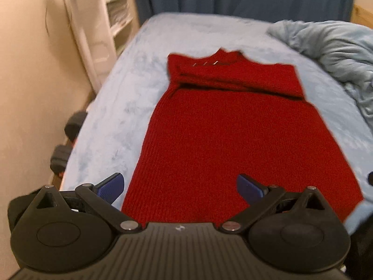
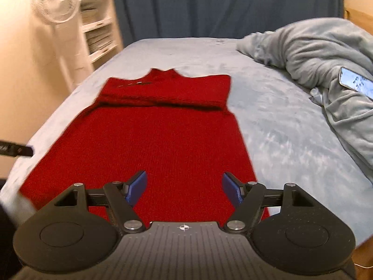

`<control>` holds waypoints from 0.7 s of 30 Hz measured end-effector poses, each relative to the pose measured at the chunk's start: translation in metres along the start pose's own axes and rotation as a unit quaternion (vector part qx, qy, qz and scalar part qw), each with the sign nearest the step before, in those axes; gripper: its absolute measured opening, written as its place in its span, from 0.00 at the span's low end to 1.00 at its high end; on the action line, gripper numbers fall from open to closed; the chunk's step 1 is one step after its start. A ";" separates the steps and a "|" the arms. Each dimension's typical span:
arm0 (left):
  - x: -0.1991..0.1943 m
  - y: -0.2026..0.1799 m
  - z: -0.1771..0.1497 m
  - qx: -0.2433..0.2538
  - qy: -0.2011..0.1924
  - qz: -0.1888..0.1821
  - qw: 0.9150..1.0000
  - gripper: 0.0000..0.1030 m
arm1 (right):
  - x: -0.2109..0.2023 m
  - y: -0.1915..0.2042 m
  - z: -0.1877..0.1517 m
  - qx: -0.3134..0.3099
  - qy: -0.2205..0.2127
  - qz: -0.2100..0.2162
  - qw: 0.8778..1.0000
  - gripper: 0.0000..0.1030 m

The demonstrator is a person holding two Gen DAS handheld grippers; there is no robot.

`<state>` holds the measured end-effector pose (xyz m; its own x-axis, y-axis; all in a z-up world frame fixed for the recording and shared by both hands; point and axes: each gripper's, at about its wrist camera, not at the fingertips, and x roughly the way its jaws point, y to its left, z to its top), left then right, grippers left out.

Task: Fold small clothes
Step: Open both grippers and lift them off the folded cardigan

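A red knitted garment (image 1: 221, 135) lies flat on the light blue bed (image 1: 121, 107), collar at the far end, with its sleeves folded across the chest. It also shows in the right wrist view (image 2: 149, 144). My left gripper (image 1: 180, 190) is open and empty, hovering above the garment's near hem at its left side. My right gripper (image 2: 184, 187) is open and empty above the near hem toward its right side. The edge of the left gripper (image 2: 16, 150) shows at the left of the right wrist view.
A crumpled blue-grey blanket (image 2: 326, 70) lies at the bed's right, with a phone (image 2: 356, 82) on it. A white fan (image 2: 58, 2) and shelves (image 2: 98, 23) stand left of the bed. Dark curtains (image 2: 221, 4) hang behind. Dumbbells (image 1: 67, 140) lie on the floor left.
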<state>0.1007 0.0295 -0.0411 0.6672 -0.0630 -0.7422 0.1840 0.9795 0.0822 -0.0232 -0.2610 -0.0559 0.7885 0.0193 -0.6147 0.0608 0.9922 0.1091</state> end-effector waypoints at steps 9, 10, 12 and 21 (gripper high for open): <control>-0.106 -0.015 -0.031 0.020 -0.084 -0.017 0.996 1.00 | -0.100 0.041 -0.010 -0.037 -0.086 -0.004 0.996 0.81; -0.114 -0.015 -0.034 0.019 -0.092 -0.017 0.995 1.00 | -0.108 0.043 -0.015 -0.039 -0.091 -0.006 0.995 0.81; -0.128 -0.012 -0.043 0.009 -0.103 -0.019 0.994 1.00 | -0.121 0.048 -0.024 -0.050 -0.095 -0.006 0.994 0.82; -0.163 0.000 -0.072 -0.021 -0.111 -0.023 0.993 1.00 | -0.146 0.062 -0.034 -0.069 -0.109 -0.011 0.992 0.82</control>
<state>-0.0596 0.0531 0.0319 0.8024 -0.1438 -0.5792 0.1906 0.9815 0.0203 -0.1553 -0.1976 0.0135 0.9027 -0.0147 -0.4301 0.0072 0.9998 -0.0192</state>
